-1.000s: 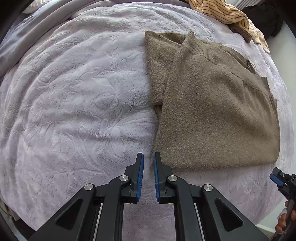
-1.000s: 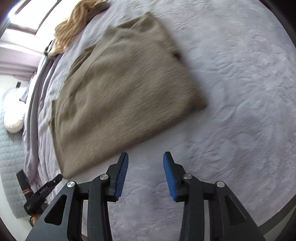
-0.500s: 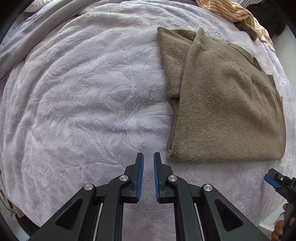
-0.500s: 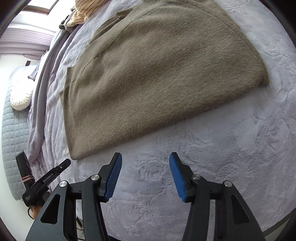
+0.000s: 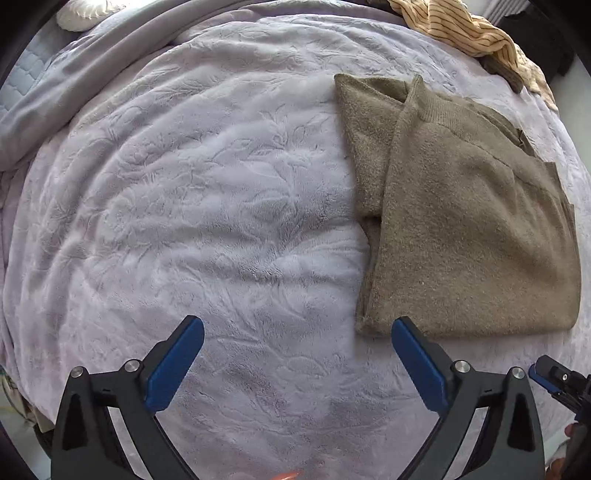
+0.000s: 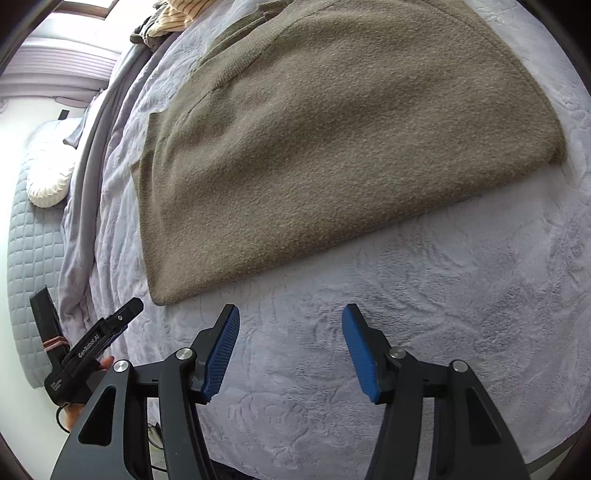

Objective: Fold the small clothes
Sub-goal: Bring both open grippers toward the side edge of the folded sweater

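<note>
A brown knit sweater (image 5: 461,221) lies folded flat on the lavender bedspread (image 5: 203,203), with one sleeve showing along its left side. It fills the upper part of the right wrist view (image 6: 332,140). My left gripper (image 5: 297,332) is open and empty, just short of the sweater's near left corner. My right gripper (image 6: 290,332) is open and empty over bare bedspread (image 6: 443,295), just short of the sweater's near edge. The right gripper's tip shows in the left wrist view (image 5: 554,376); the left gripper shows in the right wrist view (image 6: 96,339).
A striped tan garment (image 5: 469,33) lies bunched at the far end of the bed, also in the right wrist view (image 6: 173,18). A white round cushion (image 6: 48,181) sits on a grey quilted surface (image 6: 29,258) beside the bed.
My left gripper has opened wide from nearly shut. My right gripper has moved closer to the sweater's near edge and stays open. The sweater has not moved.
</note>
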